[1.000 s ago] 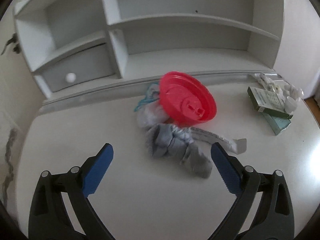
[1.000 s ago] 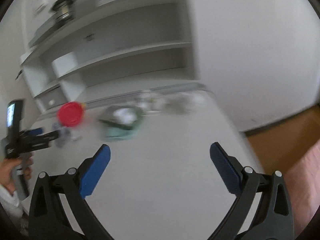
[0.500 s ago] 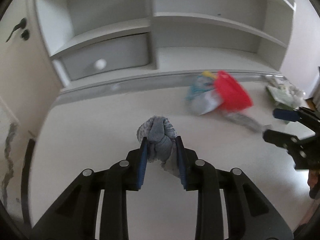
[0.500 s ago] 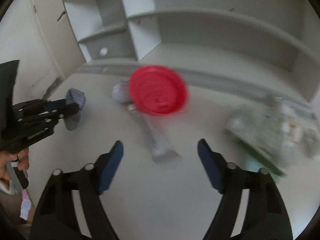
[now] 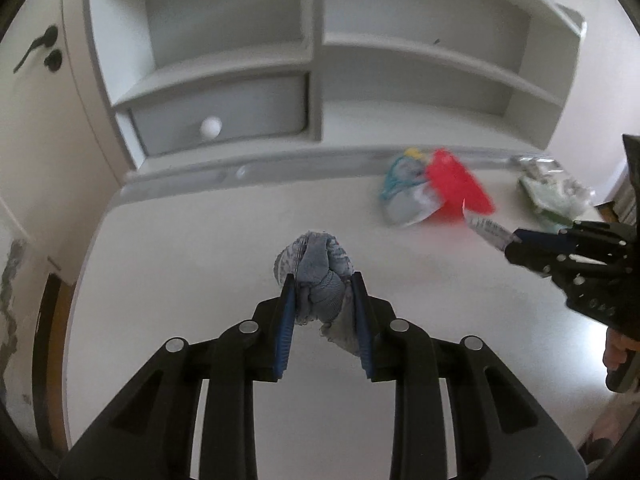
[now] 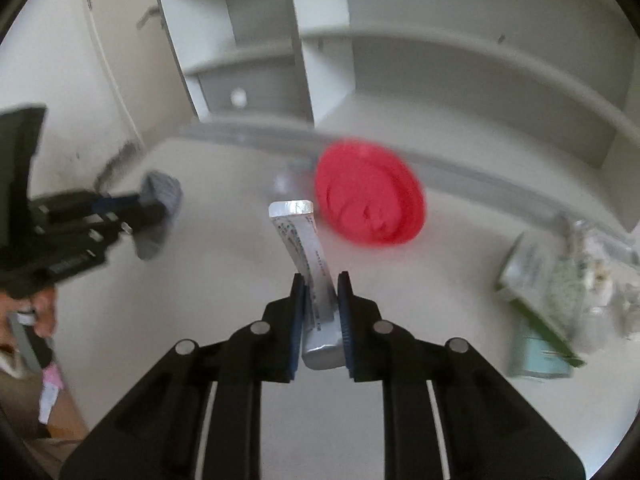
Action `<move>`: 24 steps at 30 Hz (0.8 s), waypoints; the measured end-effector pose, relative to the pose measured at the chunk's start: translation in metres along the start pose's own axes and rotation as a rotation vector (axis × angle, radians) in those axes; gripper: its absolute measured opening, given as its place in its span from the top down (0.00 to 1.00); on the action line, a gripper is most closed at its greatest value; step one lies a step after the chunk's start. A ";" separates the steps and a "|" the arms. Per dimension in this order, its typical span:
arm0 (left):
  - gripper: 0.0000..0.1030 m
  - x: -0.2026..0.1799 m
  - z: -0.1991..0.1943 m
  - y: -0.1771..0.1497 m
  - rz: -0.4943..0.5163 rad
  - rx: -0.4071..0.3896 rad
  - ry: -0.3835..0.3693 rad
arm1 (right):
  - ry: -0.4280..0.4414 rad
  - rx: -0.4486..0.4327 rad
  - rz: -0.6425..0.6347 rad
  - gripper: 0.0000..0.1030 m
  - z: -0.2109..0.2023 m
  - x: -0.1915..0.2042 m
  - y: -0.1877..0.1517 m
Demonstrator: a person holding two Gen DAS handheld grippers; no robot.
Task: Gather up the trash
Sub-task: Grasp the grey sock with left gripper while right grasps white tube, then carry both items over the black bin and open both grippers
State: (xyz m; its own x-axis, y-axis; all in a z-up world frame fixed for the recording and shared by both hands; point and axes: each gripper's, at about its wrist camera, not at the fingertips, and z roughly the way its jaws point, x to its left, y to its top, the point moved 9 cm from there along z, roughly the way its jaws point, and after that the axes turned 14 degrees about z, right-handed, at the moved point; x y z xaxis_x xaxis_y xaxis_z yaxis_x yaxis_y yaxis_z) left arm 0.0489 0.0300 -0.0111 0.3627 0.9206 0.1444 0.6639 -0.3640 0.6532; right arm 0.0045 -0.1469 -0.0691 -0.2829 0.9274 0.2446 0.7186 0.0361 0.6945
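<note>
Left gripper [image 5: 323,304]: bottom centre of the left wrist view, blue fingers [image 5: 285,332] pressed in on a bunched grey sock [image 5: 316,276]; sock wad sticks out past the tips, a loose end hangs between the fingers.
Right gripper [image 6: 320,308]: bottom centre of the right wrist view, fingers [image 6: 297,320] narrow, clamped on the lower end of a silver sachet strip [image 6: 306,264]; strip rises up-frame past the tips, printed text along it, folded top edge catching light.
Cross views: right gripper enters the left wrist view at right edge, the strip showing at its tip; left gripper with the sock sits at left edge of the right wrist view, a hand [image 6: 42,312] under it.
Bench [image 5: 192,248]: white, plain surface below both grippers; whether sock and strip touch it, cannot tell.
Red plastic lid [image 6: 368,192]: mid frame, just right of the strip's top, motion-blurred, tilted.
Crumpled wrapper [image 5: 404,196]: pale with teal and yellow edge, touching the red lid's left side, upper right of the left wrist view.
Green carton pile [image 6: 540,280]: right edge of the right wrist view, green and pale boxes with clear crumpled plastic, blurred; well apart from the lid.
Shelf unit [image 5: 316,60]: grey-white, along the back of the bench, top of frame.
Drawer [image 5: 224,116]: lower left bay of the shelf unit, closed, white round knob [image 5: 211,127].
</note>
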 end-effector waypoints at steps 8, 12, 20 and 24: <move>0.75 -0.143 -0.044 0.067 0.218 -0.156 -0.221 | -0.079 -0.198 0.190 0.83 -0.119 -0.088 -0.012; 0.75 -0.275 -0.067 0.086 0.409 -0.205 -0.414 | -0.199 -0.300 0.371 0.83 -0.213 -0.177 -0.064; 0.75 -0.524 -0.097 0.043 0.735 -0.141 -0.754 | -0.407 -0.334 0.774 0.83 -0.319 -0.345 -0.224; 0.75 -0.613 -0.086 -0.013 0.874 -0.026 -0.856 | -0.433 -0.238 0.962 0.83 -0.304 -0.414 -0.310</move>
State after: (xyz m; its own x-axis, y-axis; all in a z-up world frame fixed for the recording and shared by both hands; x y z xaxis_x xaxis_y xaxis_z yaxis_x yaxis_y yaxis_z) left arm -0.2386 -0.5178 -0.0441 0.9996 -0.0260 0.0125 -0.0284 -0.8014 0.5975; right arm -0.2940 -0.6549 -0.1801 0.6163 0.5823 0.5302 0.3642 -0.8077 0.4637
